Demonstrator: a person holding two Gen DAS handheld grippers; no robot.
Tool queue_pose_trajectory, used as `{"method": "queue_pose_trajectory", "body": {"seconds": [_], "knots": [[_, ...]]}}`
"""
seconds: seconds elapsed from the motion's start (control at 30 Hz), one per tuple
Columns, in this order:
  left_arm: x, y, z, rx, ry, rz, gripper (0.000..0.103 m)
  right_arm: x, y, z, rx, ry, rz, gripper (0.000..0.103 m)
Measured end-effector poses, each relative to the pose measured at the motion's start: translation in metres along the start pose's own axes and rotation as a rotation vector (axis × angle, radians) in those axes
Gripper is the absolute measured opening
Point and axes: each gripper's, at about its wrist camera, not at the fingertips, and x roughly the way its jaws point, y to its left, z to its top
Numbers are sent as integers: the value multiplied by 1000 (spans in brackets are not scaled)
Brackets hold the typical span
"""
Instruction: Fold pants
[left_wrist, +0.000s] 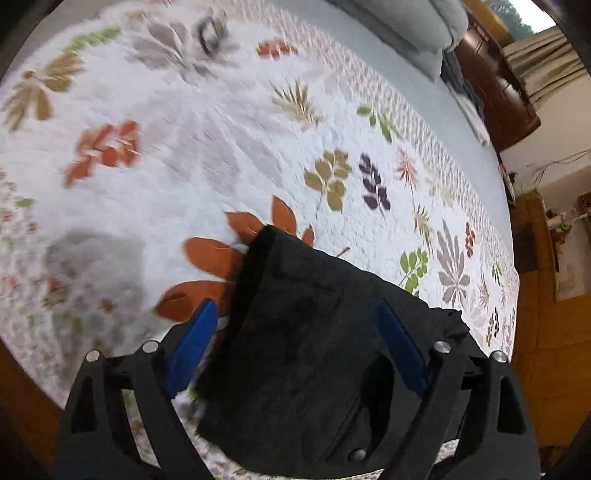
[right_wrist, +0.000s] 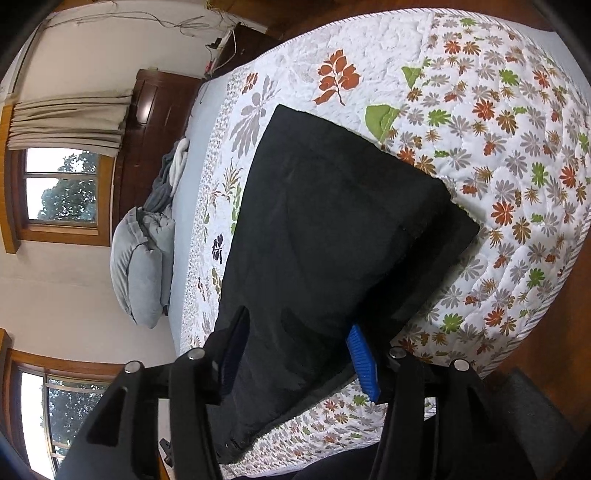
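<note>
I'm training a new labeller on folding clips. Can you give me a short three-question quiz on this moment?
1. True or false: the black pants lie on a flowered quilt.
2. Which best describes the left gripper? A) shut on a pillow B) open, with the pants between its fingers C) out of view
3. Fill in: the grey pillows lie at the ____ end of the bed from the right gripper.

Key: 1 true; 2 B; 3 far

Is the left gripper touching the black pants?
Cannot tell. In the left wrist view the left gripper has its jaws spread wide over the black pants, but no contact or gap shows plainly.
</note>
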Motion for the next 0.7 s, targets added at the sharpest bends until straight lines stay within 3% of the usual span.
{"method": "queue_pose_trajectory", "body": {"seconds": [0.07, 0.13, 0.33, 0.4, 0.53, 0.6, 0.63, 0.67, 0.7], "knots": [[15, -4, 1, 1, 48, -18, 38, 1, 1, 2, 7, -10, -1, 54], [32, -5, 6, 4, 94, 19, 18, 2, 1, 5, 10, -18, -3, 54], [29, -15, 20, -5, 35, 29, 11, 9, 2, 12, 12, -22, -3, 55], [27, -20, 25, -11, 7, 44, 11, 10, 0, 12, 13, -26, -3, 55], [41, -17, 27, -31, 24, 88, 15, 9, -6, 12, 34, -34, 3, 55], [42, -12, 26, -50, 4, 108, 26, 6, -10, 12, 48, -37, 15, 58], [41, -9, 25, -66, -11, 120, 39, 3, -11, 11, 53, -42, 19, 59], [40, -6, 24, -81, -15, 127, 59, -1, -12, 12, 58, -53, 22, 60], [37, -3, 22, -89, -15, 129, 68, -4, -14, 12, 65, -59, 30, 60]]}}
